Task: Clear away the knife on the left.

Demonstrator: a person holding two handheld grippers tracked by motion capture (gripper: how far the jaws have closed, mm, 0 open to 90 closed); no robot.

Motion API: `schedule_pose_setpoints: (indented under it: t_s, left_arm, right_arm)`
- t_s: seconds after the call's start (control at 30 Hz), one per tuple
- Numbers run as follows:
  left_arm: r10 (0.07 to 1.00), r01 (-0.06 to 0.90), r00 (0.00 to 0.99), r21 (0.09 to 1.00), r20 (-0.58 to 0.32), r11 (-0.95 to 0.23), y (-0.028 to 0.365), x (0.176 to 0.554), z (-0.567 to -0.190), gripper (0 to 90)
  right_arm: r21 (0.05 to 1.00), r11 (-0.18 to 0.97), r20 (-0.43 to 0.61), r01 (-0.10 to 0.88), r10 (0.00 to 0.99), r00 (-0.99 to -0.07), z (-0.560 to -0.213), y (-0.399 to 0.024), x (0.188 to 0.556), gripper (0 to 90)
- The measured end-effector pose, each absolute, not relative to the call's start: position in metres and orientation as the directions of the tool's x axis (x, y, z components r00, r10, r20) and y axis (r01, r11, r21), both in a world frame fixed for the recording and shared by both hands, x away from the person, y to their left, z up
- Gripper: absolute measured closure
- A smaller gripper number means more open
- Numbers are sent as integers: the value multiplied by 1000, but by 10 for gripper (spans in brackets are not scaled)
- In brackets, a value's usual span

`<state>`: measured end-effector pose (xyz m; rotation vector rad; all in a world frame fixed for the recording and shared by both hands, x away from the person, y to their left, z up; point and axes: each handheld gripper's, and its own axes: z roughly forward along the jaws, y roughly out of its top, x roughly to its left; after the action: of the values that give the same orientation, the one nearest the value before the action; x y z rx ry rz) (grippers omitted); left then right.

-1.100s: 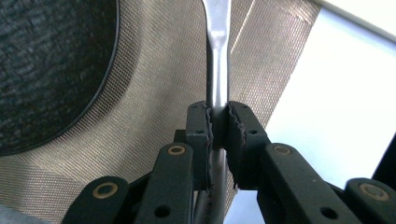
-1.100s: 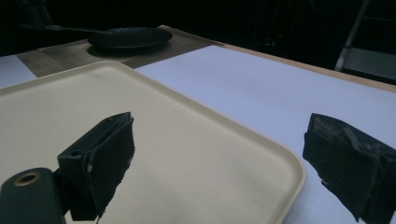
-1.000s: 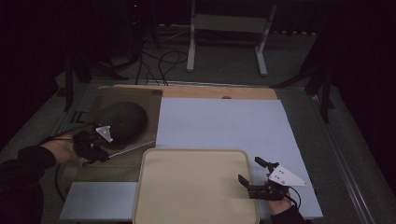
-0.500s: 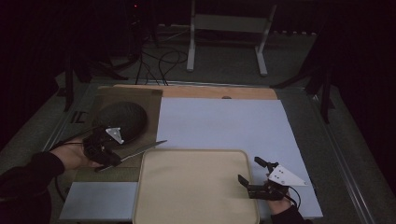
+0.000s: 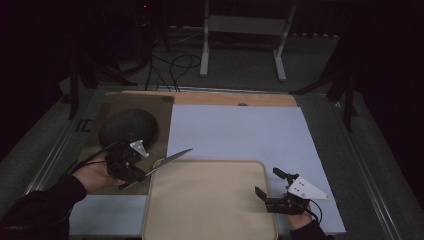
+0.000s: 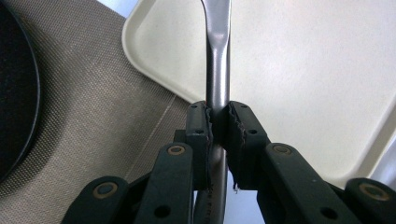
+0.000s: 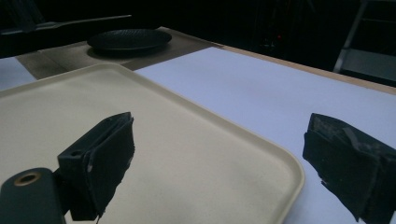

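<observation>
The knife (image 5: 167, 162) was clamped by its metal handle in the left gripper (image 5: 131, 167), its blade reaching over the near left corner of the cream tray (image 5: 210, 210), clear of the surface. No writing on the handle could be read. The right gripper (image 5: 272, 189) hovered at the tray's right edge with its jaws wide apart and nothing between them. A dark round plate (image 5: 127, 125) sat on a brown mat (image 5: 160, 112) at the table's left edge, beside a white sheet (image 5: 240, 132). Beyond the table the room was dim, with cables and a metal stand (image 5: 242, 30) on the floor.
</observation>
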<state>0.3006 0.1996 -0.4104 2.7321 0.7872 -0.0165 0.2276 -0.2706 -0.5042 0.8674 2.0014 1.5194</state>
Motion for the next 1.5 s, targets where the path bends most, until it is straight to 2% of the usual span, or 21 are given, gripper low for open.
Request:
schedule_pose_setpoints:
  t_s: [0.43,0.77,1.03,1.5]
  left_arm:
    - [616,632,773,279,-154,-723,169,283,-415,800]
    - [691,716,692,318,-207,-622,153,268,-418,800]
    - [731,752,653,283,-198,-595,143,254,-421,800]
    - [816,864,500,220,-288,-452,146,247,-456,801]
  right_arm:
    - [963,187,-11,192,743,-669,-503,-271,228,87]
    - [964,190,-23,187,757,-653,-502,-271,228,88]
    - [964,190,-21,188,756,-654,-502,-271,229,87]
    - [962,201,-35,184,759,-650,-500,-269,228,88]
